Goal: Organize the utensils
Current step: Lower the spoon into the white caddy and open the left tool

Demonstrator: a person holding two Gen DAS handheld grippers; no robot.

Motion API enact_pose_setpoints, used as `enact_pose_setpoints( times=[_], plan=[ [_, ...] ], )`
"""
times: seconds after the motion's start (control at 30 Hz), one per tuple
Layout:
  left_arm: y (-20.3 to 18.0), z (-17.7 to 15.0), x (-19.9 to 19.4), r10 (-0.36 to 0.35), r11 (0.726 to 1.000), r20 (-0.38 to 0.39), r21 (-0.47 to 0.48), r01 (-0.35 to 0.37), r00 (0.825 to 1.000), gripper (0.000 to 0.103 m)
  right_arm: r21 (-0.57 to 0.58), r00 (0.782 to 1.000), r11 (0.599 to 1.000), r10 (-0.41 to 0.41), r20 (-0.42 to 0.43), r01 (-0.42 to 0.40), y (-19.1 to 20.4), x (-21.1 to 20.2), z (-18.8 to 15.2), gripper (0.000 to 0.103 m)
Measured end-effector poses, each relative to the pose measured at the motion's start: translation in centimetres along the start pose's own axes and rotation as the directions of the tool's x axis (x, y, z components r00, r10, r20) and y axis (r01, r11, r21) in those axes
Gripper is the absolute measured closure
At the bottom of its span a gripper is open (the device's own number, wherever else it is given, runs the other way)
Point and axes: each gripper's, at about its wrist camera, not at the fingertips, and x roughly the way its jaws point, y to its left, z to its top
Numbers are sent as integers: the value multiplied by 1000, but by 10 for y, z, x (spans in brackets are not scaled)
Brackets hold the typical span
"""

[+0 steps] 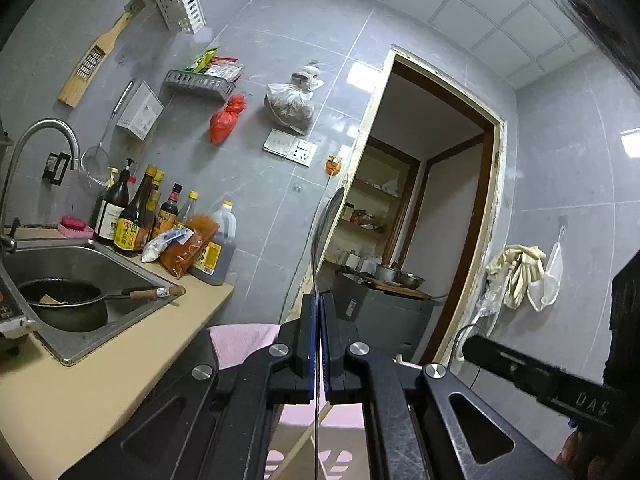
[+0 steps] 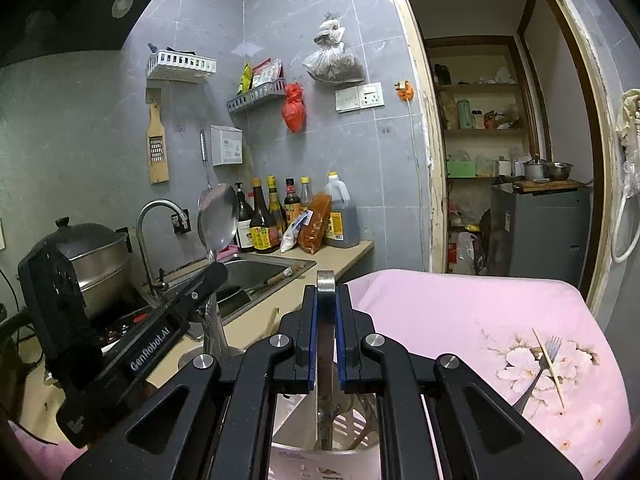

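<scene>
The left claw [image 1: 319,344] is fully closed on the thin handle of a polished steel spoon [image 1: 325,232]; the spoon stands upright, bowl at 12 o'clock above the pads. In the right wrist view the same spoon [image 2: 218,216] rises at 10 o'clock.

The right claw [image 2: 327,344] is clamped almost closed on a flat, dull metal utensil handle [image 2: 326,360], held vertical. Its lower end reaches into a pale pink plastic utensil holder [image 2: 320,460] at 6 o'clock, which already contains other utensils.

At 3 o'clock, 1 steel fork [image 2: 540,368] lies crossed with 1 wooden chopstick [image 2: 554,376] on a pink floral cloth [image 2: 460,320].

Beyond, at 9 o'clock, a beige surface [image 2: 292,292] carries a steel sink [image 2: 256,276].
</scene>
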Motion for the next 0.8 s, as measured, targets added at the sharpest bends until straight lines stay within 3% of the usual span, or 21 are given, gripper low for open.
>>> enact_pose_setpoints(
  times=[0.47, 0.7, 0.8],
  plan=[
    [3, -15, -8, 9, 1000, -40, 30, -8, 999, 100, -3, 999, 1000, 2, -32, -2, 5, 5, -6, 96],
    [5, -15, -12, 14, 999, -132, 48, -7, 991, 100, 3, 998, 1000, 10, -58, -10, 7, 3, -8, 96],
    [9, -11, -14, 9, 1000, -187, 31, -3, 982, 100, 17, 997, 1000, 14, -70, -13, 7, 2, -8, 91]
  ],
)
